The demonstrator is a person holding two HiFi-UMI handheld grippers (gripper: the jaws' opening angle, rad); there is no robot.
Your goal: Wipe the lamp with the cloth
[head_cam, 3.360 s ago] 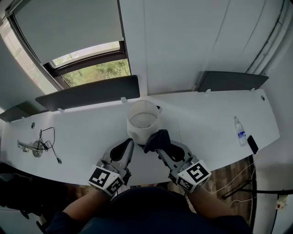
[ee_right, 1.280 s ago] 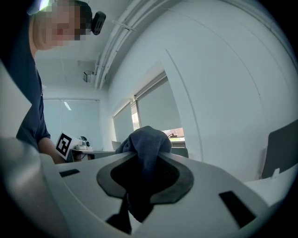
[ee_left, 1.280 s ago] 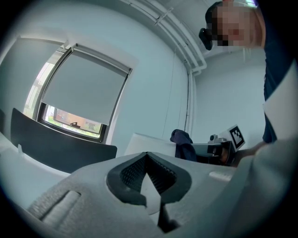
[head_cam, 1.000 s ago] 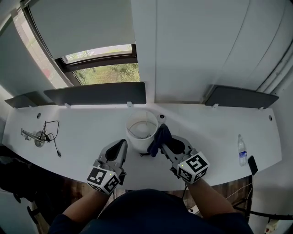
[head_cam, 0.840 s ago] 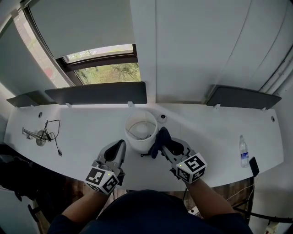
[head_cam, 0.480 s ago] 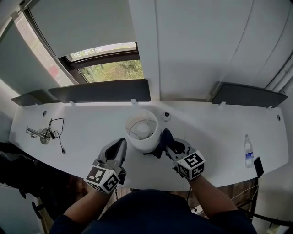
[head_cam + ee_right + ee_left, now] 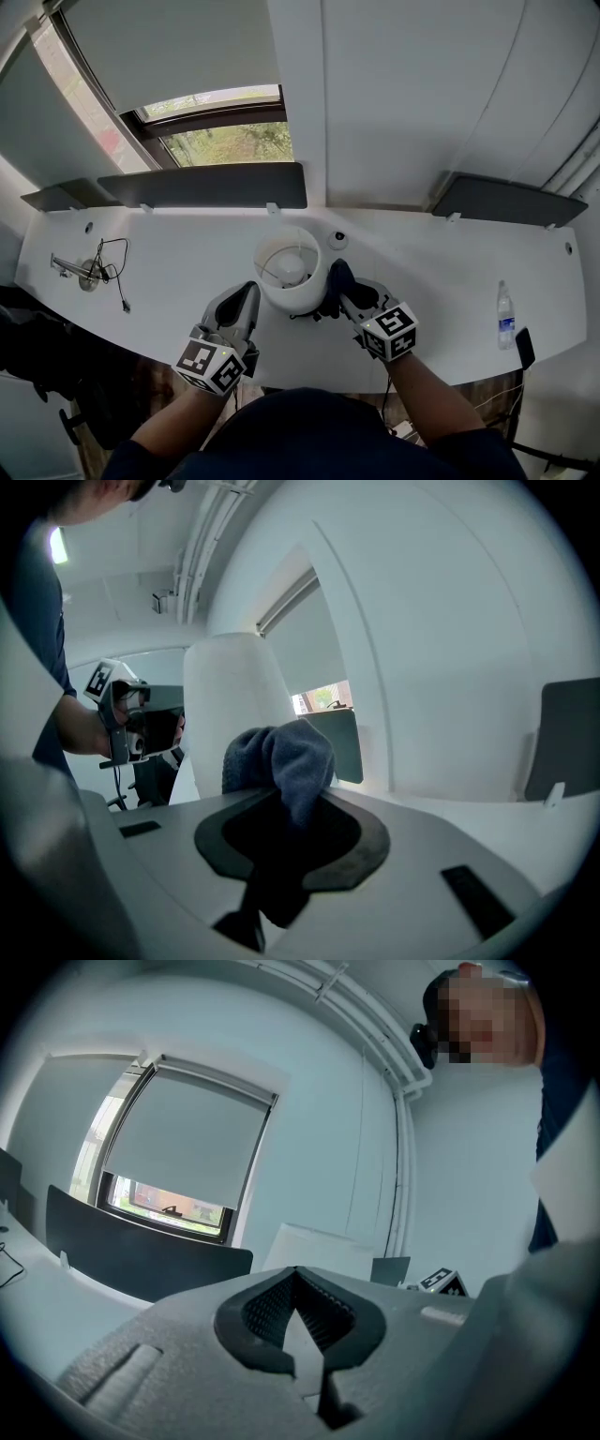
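Observation:
The lamp's white shade [image 7: 289, 272] stands mid-table, seen from above. My right gripper [image 7: 345, 292] is shut on a dark blue cloth [image 7: 336, 278], which presses against the shade's right side. In the right gripper view the cloth [image 7: 281, 757] bunches out of the jaws beside the shade [image 7: 230, 714]. My left gripper [image 7: 246, 292] sits just left and in front of the shade, shut with nothing in it. In the left gripper view its tips [image 7: 296, 1275] meet, with the shade [image 7: 323, 1246] behind them.
A white curved table [image 7: 187, 253] carries a small metal stand with a black cable [image 7: 94, 272] at the left, and a water bottle [image 7: 504, 319] and a phone [image 7: 525, 347] at the right. Dark divider panels [image 7: 206, 186] line the back edge. A small round fitting [image 7: 336, 240] lies behind the lamp.
My right gripper has carried the cloth from the shade's front round to its right side and closer against it. The left gripper has hardly moved.

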